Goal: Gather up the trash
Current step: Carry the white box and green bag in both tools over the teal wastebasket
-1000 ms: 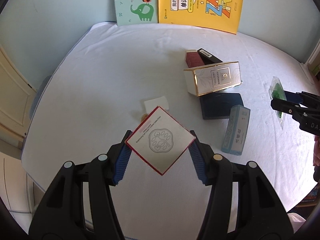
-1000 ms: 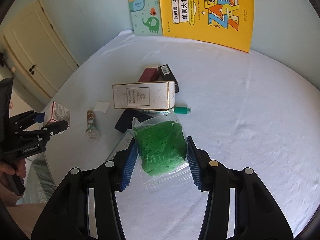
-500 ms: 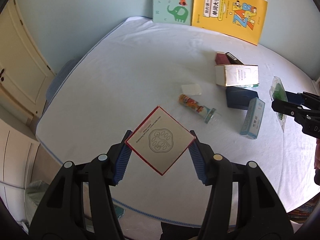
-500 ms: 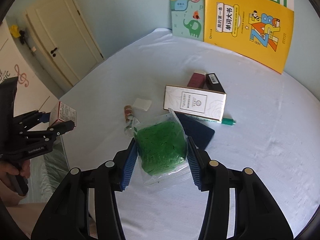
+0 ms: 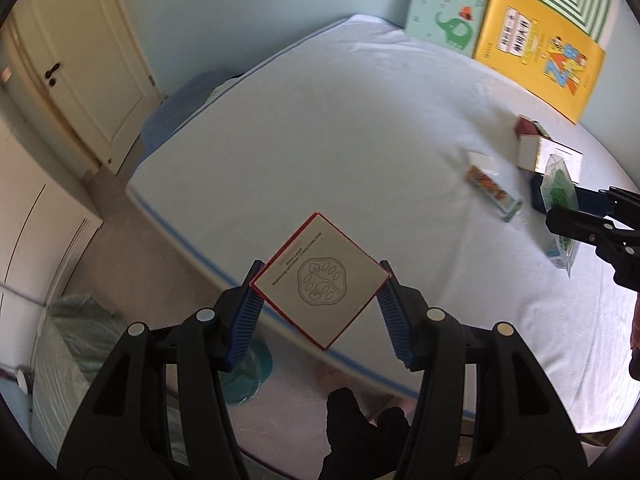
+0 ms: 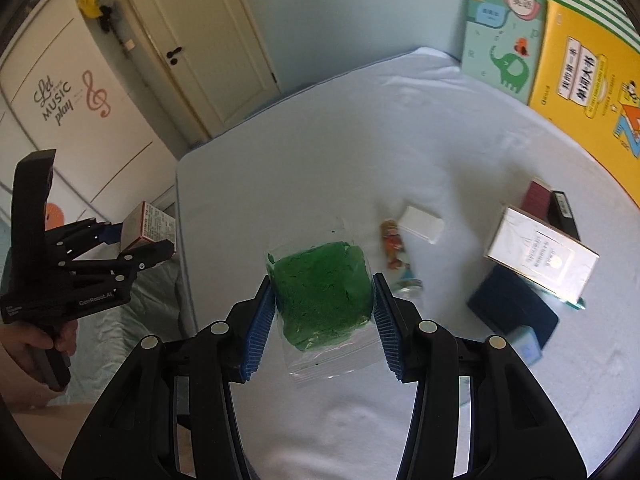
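Covering most of both views, the white bed [image 5: 360, 128] carries the loose items, with a yellow book [image 6: 588, 88] and a green elephant book [image 6: 500, 40] propped against the wall at its far side. Smaller things lie together on the sheet: a white-and-gold box [image 6: 540, 256], a dark blue case [image 6: 512, 308], a maroon box [image 6: 538, 196], a small white packet [image 6: 422, 222] and a clear tube with colourful print [image 6: 396, 248]. Over the bed's edge, the left gripper [image 5: 320, 300] has its blue fingers [image 5: 248, 312] pressed on two corners of a red-edged white carton [image 5: 320, 280]. The right gripper [image 6: 324, 312] has its fingers [image 6: 260, 320] squeezing a clear zip bag of green material [image 6: 322, 300] above the sheet.
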The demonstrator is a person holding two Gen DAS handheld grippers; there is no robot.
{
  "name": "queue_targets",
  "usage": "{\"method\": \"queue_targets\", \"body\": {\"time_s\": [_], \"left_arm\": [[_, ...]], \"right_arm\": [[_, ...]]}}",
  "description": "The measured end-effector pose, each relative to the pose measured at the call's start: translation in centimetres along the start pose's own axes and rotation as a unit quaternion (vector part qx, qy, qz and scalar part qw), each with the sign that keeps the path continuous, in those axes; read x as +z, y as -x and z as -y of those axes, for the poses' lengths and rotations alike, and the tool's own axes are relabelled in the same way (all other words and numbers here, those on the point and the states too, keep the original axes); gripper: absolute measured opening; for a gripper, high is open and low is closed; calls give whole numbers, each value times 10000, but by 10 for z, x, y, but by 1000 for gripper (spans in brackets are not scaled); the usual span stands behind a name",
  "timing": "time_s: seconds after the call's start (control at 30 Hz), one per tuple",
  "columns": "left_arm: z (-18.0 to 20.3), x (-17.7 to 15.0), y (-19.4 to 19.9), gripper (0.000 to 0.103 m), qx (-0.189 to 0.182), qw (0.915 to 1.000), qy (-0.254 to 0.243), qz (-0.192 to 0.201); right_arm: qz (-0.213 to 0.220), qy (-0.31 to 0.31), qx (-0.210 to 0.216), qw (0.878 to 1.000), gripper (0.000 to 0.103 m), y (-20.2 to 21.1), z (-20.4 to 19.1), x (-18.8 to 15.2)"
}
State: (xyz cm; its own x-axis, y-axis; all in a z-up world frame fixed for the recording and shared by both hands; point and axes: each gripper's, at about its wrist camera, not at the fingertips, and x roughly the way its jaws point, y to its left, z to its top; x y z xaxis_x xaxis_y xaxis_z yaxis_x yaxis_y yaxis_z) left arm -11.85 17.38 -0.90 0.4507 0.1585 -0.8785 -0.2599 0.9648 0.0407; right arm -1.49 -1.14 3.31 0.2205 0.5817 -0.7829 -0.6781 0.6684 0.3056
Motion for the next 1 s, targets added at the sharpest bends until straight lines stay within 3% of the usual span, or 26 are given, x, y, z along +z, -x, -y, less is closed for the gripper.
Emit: {"method": "queue_targets", "body": {"time_s": [0.2,0.43,0.7,1.0], "left_arm": [[-58,-18,-4,53,286,9974,637,-149],[-127,-44,-8,53,646,9881,1365,-307],[-197,-81,-10,53,998,9685,2207,-580],[-242,-121,-9,53,1234,9450,2910,-843]], "right_arm": [[-261,631,486,9965,49,-42,-55,32],[-588,1398,1077,9825,49,-91,-132,64],[-1019,2178,1694,9558,49,-143,-214,87],[-1484,2818,2185,9224,49,-174,-283,85]]}}
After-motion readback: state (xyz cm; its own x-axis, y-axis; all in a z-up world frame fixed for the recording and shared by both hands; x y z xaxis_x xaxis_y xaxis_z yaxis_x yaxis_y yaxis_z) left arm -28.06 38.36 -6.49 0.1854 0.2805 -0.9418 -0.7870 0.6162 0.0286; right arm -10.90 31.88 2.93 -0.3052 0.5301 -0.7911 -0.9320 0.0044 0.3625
